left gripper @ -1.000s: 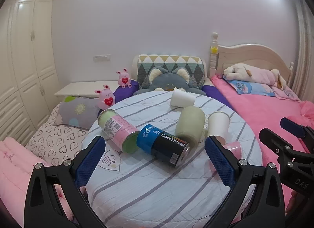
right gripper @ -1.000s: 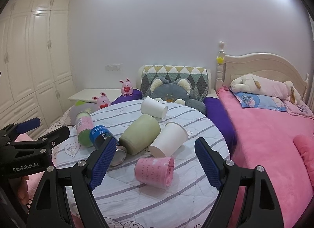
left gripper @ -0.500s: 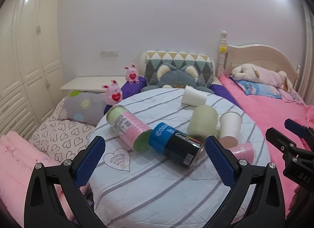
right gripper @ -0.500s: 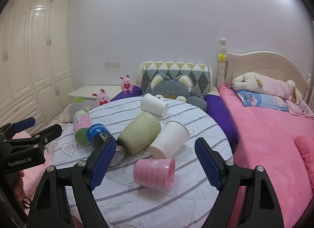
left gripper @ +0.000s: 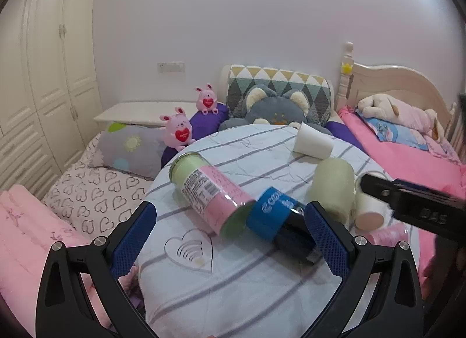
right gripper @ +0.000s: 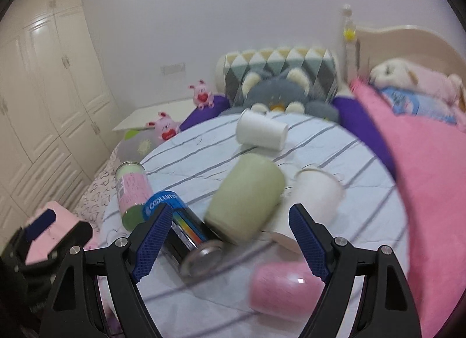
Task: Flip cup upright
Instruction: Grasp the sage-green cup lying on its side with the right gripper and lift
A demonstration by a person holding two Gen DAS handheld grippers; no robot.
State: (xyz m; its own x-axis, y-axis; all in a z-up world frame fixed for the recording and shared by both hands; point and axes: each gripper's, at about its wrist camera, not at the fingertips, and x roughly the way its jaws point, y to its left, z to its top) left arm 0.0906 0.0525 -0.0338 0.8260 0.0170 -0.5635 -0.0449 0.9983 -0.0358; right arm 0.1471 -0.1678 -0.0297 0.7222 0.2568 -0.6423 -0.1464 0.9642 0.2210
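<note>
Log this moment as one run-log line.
left gripper: open, empty | right gripper: open, empty | pale green cup: on its side | pink cup: on its side, nearest right gripper

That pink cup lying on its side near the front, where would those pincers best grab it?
Probably around the middle of the pink ribbed cup, from above, one finger on each long side. It lies on the striped tablecloth right under the open right gripper, its round wall exposed with nothing leaning on it.

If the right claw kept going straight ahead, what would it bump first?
Probably the green cup lying on its side, straight ahead of the open right claw. The pink cup lies nearer but lower, so depth is uncertain.
</note>
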